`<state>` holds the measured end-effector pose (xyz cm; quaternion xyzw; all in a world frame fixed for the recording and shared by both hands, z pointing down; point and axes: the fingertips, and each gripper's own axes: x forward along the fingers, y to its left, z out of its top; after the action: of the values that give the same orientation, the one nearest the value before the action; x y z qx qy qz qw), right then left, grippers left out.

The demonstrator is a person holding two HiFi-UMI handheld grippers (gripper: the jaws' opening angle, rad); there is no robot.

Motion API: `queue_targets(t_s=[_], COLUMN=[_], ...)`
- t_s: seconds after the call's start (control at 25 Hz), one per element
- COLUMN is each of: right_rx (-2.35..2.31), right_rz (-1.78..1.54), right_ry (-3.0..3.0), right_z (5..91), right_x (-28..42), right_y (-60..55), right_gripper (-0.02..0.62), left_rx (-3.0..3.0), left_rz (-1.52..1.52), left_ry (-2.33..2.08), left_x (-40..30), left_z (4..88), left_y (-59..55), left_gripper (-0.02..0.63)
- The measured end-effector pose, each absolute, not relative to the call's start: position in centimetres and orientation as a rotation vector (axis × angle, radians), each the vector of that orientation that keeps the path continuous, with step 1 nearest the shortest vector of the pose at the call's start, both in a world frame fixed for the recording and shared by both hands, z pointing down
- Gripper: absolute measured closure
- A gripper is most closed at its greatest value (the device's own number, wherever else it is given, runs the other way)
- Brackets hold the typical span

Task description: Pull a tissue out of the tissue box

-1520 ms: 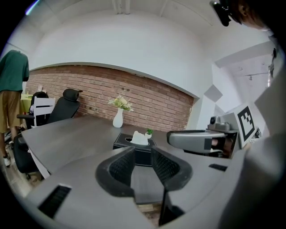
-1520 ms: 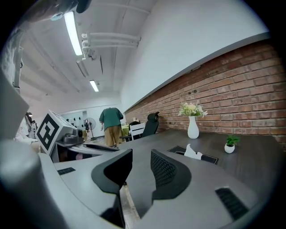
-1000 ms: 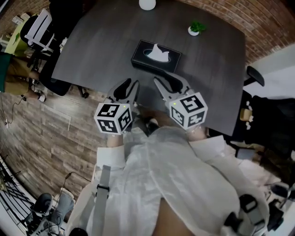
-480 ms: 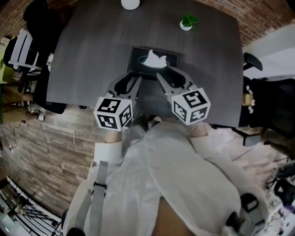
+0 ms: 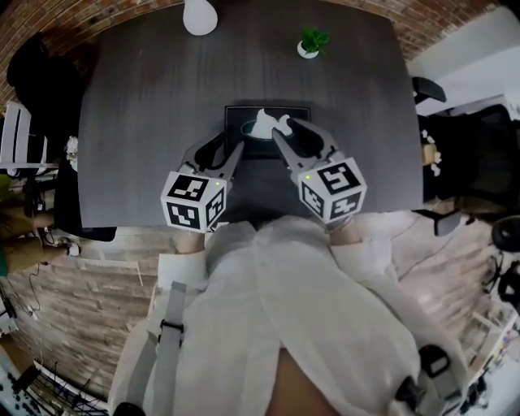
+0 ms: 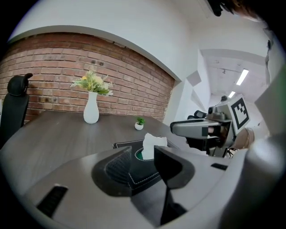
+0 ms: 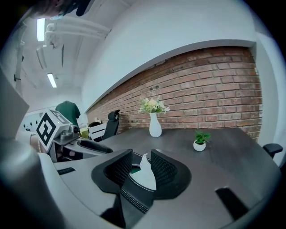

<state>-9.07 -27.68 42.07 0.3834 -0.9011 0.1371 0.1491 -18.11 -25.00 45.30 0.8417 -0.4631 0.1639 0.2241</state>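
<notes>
A black tissue box [image 5: 242, 114] lies on the dark table [image 5: 146, 122], and a white tissue [image 5: 263, 122] stands up out of its oval slot. My left gripper [image 5: 218, 148] hovers at the box's near left corner; its jaws have just been opening and hold nothing. My right gripper [image 5: 292, 130] is over the box's near right part, open, its inner finger close beside the tissue. In the left gripper view the tissue [image 6: 153, 144] shows beyond the left gripper [image 6: 140, 154]. Seen from the right gripper [image 7: 141, 157], the tissue [image 7: 145, 173] rises in the gap, untouched.
A white vase [image 5: 199, 16] with flowers and a small potted plant [image 5: 309, 42] stand at the table's far edge. Office chairs [image 5: 16, 138] stand left of the table and another chair [image 5: 426, 88] to the right. A brick wall [image 7: 214, 89] runs behind the table.
Both grippers have moved forward from the table's near edge to the tissue box. The left jaws stand wider apart than before.
</notes>
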Motion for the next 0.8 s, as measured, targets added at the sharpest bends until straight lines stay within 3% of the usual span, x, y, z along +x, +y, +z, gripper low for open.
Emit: queue_targets(t_s=[0.8], right_rx=[1.156], right_rz=[0.282], right_ry=[-2.357], right_z=[44.8], right_x=[-8.7], right_y=[-28.2], right_gripper=[0.464], left_rx=[2.418], left_rz=[0.601], left_ry=[-1.101], left_x=[-18.1], left_z=[48.2], left_y=[-27.6], left_gripper=[0.451])
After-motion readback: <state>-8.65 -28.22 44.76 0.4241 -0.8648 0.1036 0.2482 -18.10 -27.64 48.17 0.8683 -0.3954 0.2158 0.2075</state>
